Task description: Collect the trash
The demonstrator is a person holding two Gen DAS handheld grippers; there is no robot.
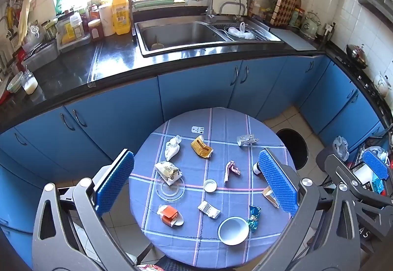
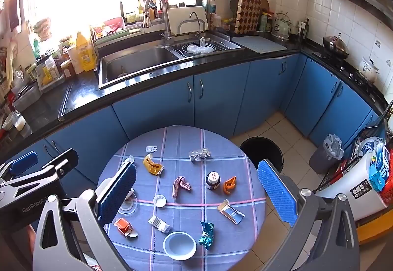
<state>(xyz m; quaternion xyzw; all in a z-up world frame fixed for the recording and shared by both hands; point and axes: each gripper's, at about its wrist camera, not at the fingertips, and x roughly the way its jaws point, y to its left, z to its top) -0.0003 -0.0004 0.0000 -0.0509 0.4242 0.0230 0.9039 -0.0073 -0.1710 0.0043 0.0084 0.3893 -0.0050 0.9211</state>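
blue ribbed pads line both tools, and each is spread wide with nothing between the jaws: the left hand-held gripper (image 1: 196,182) and the right hand-held gripper (image 2: 196,194) hang above the round worktop (image 2: 221,241), which wears a blue checked cloth.

nearest on the cloth sit a white bowl (image 2: 179,245) and, just beside it, a crumpled teal foil wrapper (image 2: 206,234). near these lie a white grated-looking packet (image 2: 159,222), an orange-and-white carton scrap (image 2: 125,226) and a torn blue-and-white sachet (image 2: 231,211). further in come a small white lid (image 2: 160,200), a twisted pink wrapper (image 2: 180,186) and a yellow packet (image 2: 152,164). a clear plastic wrapper (image 2: 199,155) lies towards the far edge.

the right wrist view shows a dark spice jar (image 2: 212,180) with a dotted cap and an orange scrap (image 2: 230,184) just beside it; in the left wrist view a pad largely covers the jar and the scrap cannot be seen. the left view alone shows plainly a white knotted bag (image 1: 172,147) and a crushed cream carton (image 1: 168,171) touching a clear disc (image 1: 170,188).

the right view also catches the left tool's body, lettered "genrobot. a…". other print is too small to read.

beyond the worktop a black bin (image 2: 264,151) stands open on the tiled floor, then a grey bin (image 2: 324,158) with a plastic liner, then blue cabinets (image 2: 216,99) under a steel sink (image 2: 137,62).
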